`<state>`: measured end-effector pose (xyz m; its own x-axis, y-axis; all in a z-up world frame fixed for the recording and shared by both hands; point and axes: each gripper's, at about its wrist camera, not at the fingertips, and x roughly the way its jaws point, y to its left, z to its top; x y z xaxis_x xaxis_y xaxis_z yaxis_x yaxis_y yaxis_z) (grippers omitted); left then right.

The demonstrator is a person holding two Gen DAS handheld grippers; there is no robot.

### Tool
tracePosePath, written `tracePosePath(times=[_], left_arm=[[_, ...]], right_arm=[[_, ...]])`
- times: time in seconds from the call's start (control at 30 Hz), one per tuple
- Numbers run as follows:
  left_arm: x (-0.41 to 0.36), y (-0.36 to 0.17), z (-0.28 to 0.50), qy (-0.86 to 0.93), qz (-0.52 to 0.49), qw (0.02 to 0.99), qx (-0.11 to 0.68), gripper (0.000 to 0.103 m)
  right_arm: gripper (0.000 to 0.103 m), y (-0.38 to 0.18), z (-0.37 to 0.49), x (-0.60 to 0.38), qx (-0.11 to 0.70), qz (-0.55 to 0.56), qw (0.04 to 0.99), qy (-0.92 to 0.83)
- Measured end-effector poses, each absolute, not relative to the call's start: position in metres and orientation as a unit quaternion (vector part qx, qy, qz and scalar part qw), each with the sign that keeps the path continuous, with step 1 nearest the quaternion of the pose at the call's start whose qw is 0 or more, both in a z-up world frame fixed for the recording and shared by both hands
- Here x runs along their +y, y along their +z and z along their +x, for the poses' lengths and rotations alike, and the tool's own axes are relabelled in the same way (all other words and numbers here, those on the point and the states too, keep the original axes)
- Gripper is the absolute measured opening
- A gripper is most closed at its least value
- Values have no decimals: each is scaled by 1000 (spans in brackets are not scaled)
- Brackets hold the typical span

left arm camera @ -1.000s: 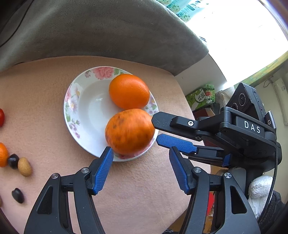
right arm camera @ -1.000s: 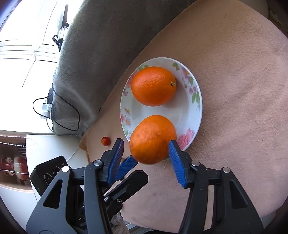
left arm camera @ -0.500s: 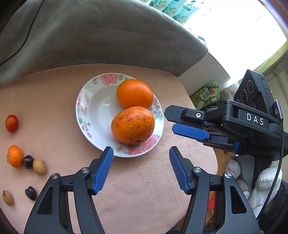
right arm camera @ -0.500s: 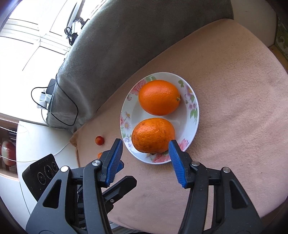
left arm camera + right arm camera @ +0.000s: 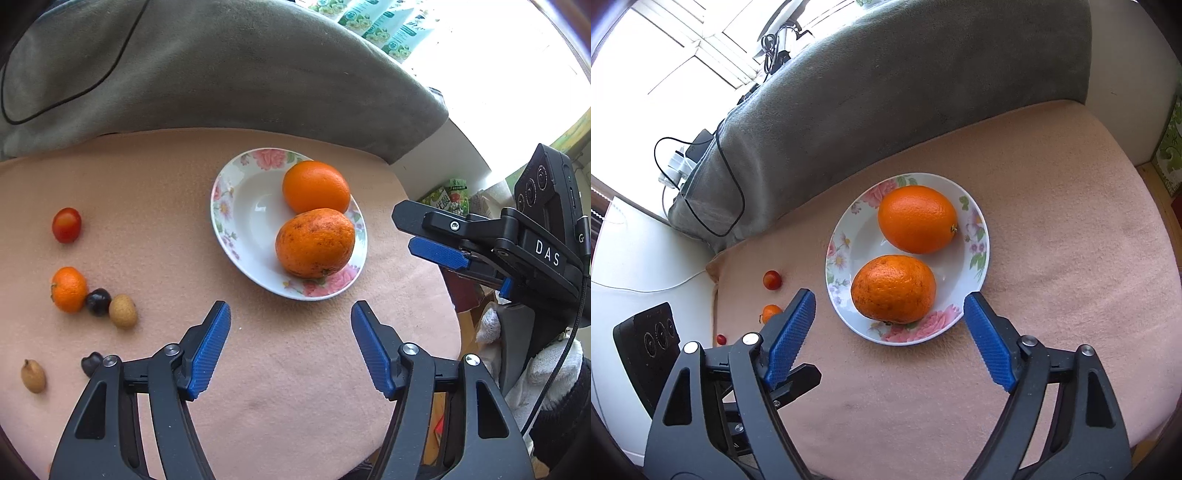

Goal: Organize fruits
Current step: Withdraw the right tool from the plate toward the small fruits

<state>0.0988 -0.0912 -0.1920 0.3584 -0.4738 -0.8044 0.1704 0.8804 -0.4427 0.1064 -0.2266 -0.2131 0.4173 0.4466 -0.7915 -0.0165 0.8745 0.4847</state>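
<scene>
A floral white plate (image 5: pixel 236 218) (image 5: pixel 979 258) on the peach cloth holds two oranges: a speckled one (image 5: pixel 314 242) (image 5: pixel 893 288) near me and a smooth one (image 5: pixel 316 187) (image 5: pixel 917 218) behind it. My left gripper (image 5: pixel 290 345) is open and empty, short of the plate. My right gripper (image 5: pixel 886 341) is open and empty, just in front of the speckled orange; it also shows in the left wrist view (image 5: pixel 437 254). Small fruits lie left of the plate: a cherry tomato (image 5: pixel 66 225) (image 5: pixel 772 279), a small mandarin (image 5: pixel 68 289) (image 5: pixel 770 313), dark and tan ones (image 5: pixel 123 311).
A grey blanket (image 5: pixel 221 74) (image 5: pixel 886 92) with a black cable lies behind the peach cloth (image 5: pixel 295 387). The cloth's edge drops off at the right in the left wrist view. Green packages (image 5: pixel 384 26) stand by the window.
The right gripper let go of the speckled orange onto the plate and opened wider. Both grippers have pulled back from the plate.
</scene>
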Motion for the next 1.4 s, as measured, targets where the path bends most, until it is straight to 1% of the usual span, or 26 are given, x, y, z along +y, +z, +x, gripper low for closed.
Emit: tracePosePath(times=[0.17,0.4,0.6,0.8,1.13,1.27,1.4], left_arm=[[-65,-194,86,-167,-151,814,535,68],[-23,-193,70,-116,-163,822,533,68],[11,-198,58,-72,-179,823,534,68],[35,-203,47,-37,-192,822,534,68],[70,-217,33,2,-226,812,539,68],[81,-222,29,13,-233,807,542,67],[91,-229,27,27,-241,800,549,65]], right_arm=[[86,-206,104,-215,502,178,833,151],[86,-199,107,-185,501,122,839,174],[86,-202,116,-157,529,77,822,196],[86,-201,114,-125,524,28,819,233],[86,-210,119,-76,532,-13,794,294],[77,-218,123,-58,540,-25,781,312],[70,-224,127,-40,546,-48,768,333]])
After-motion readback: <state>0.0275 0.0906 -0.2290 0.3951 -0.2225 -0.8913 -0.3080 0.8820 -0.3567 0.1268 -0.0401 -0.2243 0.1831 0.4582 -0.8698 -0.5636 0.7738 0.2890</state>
